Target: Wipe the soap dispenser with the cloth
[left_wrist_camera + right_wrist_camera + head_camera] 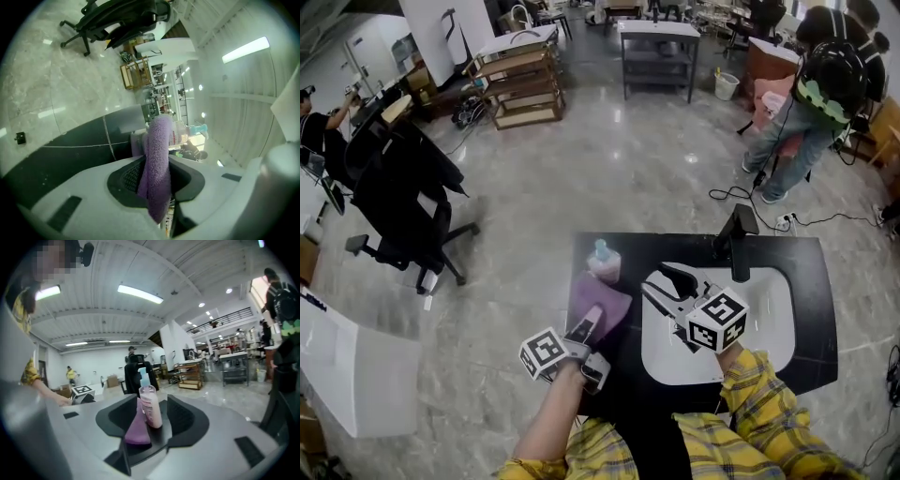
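left tool [157,183] is clenched on the purple cloth [157,154], which runs lengthwise out past its jaws. soap dispenser [603,262] stands upright on the table [806,267] just ahead, pump on top. right tool [667,289] hangs released, aimed at it.

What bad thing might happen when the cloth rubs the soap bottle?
The bottle stands free near the table edge, and the right gripper is open, not holding it. A push from the cloth in the left gripper may tip it or knock it off.
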The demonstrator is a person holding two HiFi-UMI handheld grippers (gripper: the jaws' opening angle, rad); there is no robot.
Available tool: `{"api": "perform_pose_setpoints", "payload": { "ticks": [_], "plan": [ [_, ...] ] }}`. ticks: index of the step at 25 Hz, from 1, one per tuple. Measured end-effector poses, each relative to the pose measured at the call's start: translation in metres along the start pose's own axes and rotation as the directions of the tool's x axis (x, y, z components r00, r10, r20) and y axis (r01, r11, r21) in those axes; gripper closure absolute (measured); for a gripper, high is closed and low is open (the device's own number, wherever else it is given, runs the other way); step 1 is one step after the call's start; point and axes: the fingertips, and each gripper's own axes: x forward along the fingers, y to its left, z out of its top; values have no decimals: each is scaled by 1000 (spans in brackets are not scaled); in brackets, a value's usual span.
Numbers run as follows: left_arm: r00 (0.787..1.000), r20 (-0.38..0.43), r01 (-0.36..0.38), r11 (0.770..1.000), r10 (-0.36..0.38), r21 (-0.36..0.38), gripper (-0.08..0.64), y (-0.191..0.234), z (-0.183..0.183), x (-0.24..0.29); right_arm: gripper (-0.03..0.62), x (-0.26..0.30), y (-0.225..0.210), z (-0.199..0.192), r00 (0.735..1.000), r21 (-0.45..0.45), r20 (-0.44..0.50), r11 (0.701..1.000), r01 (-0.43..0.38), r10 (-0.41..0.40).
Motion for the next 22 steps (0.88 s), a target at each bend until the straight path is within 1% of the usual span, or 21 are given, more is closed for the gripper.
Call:
{"api": "perform_pose_setpoints", "payload": {
  "ticks": [2, 4, 6, 7, 9, 10, 11, 13, 15, 17, 20, 22],
  "plan": [
    [1000, 4, 27, 999, -27, 25, 485, -7, 5, -10, 400, 10, 4, 6, 996, -41, -22, 995, -89, 88],
    [999, 15, 50, 996, -51, 80, 483, -18, 9, -21, 400, 20, 7, 15, 989, -92, -39, 985, -144, 141],
    [996, 31, 83, 988, -88, 133, 485, -31, 13, -31, 394, 33, 11, 23, 979, -140, -60, 969, -204, 197],
    [994, 37, 99, 984, -105, 152, 485, -37, 14, -36, 376, 40, 15, 26, 970, -163, -79, 957, -239, 229],
    [992, 45, 107, 978, -117, 180, 483, -42, 14, -48, 354, 54, 24, 27, 946, -209, -126, 925, -319, 298],
    [990, 50, 119, 976, -130, 183, 485, -46, 14, -54, 347, 59, 29, 28, 931, -226, -147, 905, -360, 333],
    [988, 56, 131, 974, -143, 183, 483, -49, 13, -59, 345, 64, 35, 29, 915, -235, -163, 886, -399, 369],
    [987, 71, 127, 974, -143, 189, 485, -51, 13, -69, 345, 74, 45, 33, 884, -244, -188, 851, -465, 429],
    [990, 74, 98, 970, -118, 223, 485, -48, 15, -79, 345, 85, 50, 34, 859, -255, -221, 823, -507, 461],
    [992, 68, 86, 963, -107, 254, 483, -49, 15, -86, 347, 95, 51, 33, 842, -263, -255, 803, -534, 476],
    [988, 58, 125, 956, -145, 267, 483, -56, 12, -92, 347, 101, 51, 34, 812, -262, -276, 773, -578, 514],
    [986, 43, 142, 945, -161, 295, 485, -60, 11, -93, 349, 104, 52, 39, 794, -255, -270, 755, -605, 545]
  ]
}}
